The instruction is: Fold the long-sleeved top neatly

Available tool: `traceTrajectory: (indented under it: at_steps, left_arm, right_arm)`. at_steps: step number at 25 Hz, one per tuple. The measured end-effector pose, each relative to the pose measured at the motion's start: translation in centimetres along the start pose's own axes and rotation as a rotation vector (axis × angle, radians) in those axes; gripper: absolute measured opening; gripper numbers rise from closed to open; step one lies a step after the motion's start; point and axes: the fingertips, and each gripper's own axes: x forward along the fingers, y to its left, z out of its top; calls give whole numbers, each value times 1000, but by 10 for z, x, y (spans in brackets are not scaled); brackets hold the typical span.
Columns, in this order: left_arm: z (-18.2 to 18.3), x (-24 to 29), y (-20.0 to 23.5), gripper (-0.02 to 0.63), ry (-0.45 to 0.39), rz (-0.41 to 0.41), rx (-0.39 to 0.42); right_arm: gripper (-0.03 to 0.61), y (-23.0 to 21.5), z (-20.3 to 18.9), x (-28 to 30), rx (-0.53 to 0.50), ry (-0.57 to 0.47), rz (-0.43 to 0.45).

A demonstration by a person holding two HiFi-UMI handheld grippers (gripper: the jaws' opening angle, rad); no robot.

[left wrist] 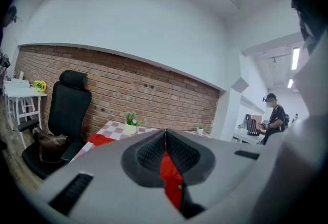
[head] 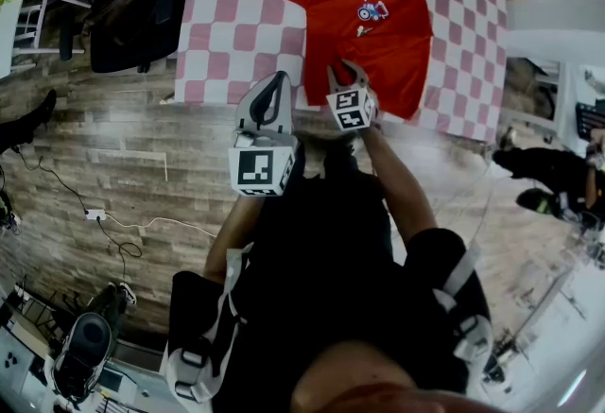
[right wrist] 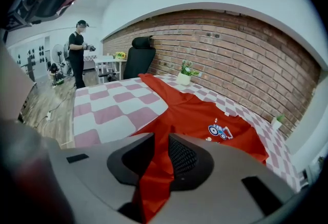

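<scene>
on checkered table (head: 236, 33), left gripper (head: 281, 80) pinches red top (head: 378, 57); right gripper (head: 346, 73) seemingly gapes around it.

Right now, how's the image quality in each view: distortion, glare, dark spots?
Head view: fisheye, dim floor, red top well lit. Left gripper view: brick wall bows, ceiling lights glare. Right gripper view: black corners, wall arches.

No words, brands or numbers can be read. The red top (head: 378, 52) bears a small picture print (head: 371, 11) with no legible letters. The left cube (head: 264, 169) and the right cube (head: 350, 109) carry only black-and-white square marker patterns.
</scene>
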Motion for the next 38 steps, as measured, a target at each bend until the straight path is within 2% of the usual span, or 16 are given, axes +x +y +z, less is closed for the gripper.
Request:
traceTrajectory:
  at_steps: [4,8,13,17,21,25,32,35,38]
  left_arm:
    - [2,-2,3,8,-4,-5,-13]
    - [2,-5,5,8,-3,-20,-1]
    - [6,-9,6,8,-9,-28,-6]
    - [13,-12,4,8,-26,-21,-2]
    - [16,-14,1,8,-40,-1,-2]
    - [22,-15,2,8,-46,36,-5]
    - [35,-9,9,8,-43,135,27]
    - [42,-4,12,8,-51,178,50]
    - [47,-2,12,8,-63,222,29]
  right_arm:
    - [66,1,12,-8,55,-30,-9]
    - [26,-2,30,-24,139,-80,-13]
    - [9,-15,55,-54,246,-143,-27]
    - [8,-15,84,-84,345,-193,21]
    - [8,-13,111,-114,393,-247,70]
    - [8,-12,146,-141,384,-323,118]
    - [8,-25,201,-176,292,-445,181]
    - [8,-33,218,-183,241,-486,207]
    - [8,-39,226,-186,214,-500,237]
